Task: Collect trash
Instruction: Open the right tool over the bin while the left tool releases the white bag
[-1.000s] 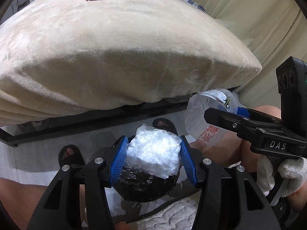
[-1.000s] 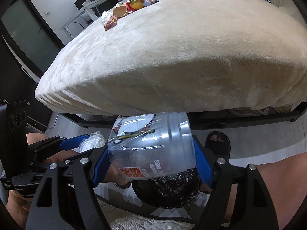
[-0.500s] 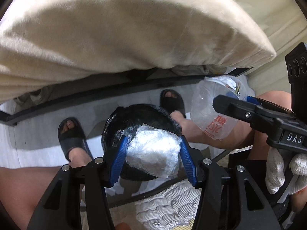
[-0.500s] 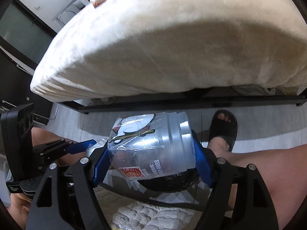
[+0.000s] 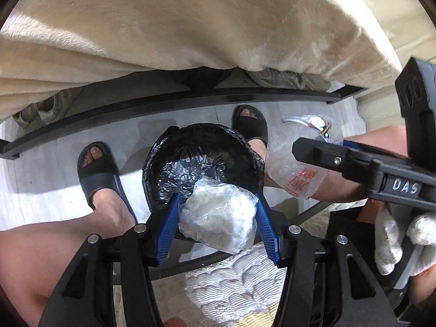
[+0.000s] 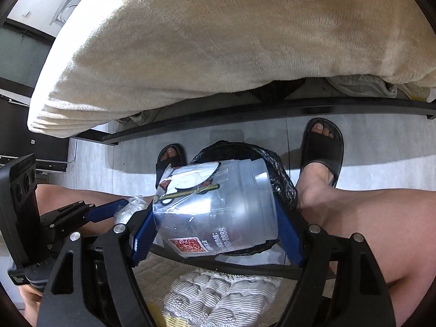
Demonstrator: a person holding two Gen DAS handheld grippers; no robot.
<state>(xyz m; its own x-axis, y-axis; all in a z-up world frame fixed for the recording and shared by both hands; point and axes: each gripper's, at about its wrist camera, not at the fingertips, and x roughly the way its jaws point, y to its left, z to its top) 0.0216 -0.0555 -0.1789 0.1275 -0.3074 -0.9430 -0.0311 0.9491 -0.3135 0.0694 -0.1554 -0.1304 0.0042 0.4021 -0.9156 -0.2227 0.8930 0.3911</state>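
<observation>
My left gripper [image 5: 218, 215] is shut on a crumpled clear plastic bag [image 5: 218, 218] and holds it over the near rim of a bin lined with a black bag [image 5: 201, 163] on the floor. My right gripper [image 6: 215, 218] is shut on a clear plastic cup [image 6: 218, 207] with a torn film lid, lying sideways between the blue fingers [image 6: 286, 234], above the same bin [image 6: 280, 177]. In the left wrist view the cup [image 5: 294, 163] and right gripper sit to the right of the bin. In the right wrist view the left gripper [image 6: 109, 212] is at the left.
A bed with a beige blanket [image 5: 190, 27] and black frame [image 5: 163, 100] stands beyond the bin. The person's feet in black slippers [image 5: 95, 169] flank the bin on the grey floor. A white ridged cushion [image 5: 231, 286] lies under the grippers.
Both grippers have tilted downward, away from the bed top towards the floor. The black-lined bin has come fully into view below them. Both still hold their items.
</observation>
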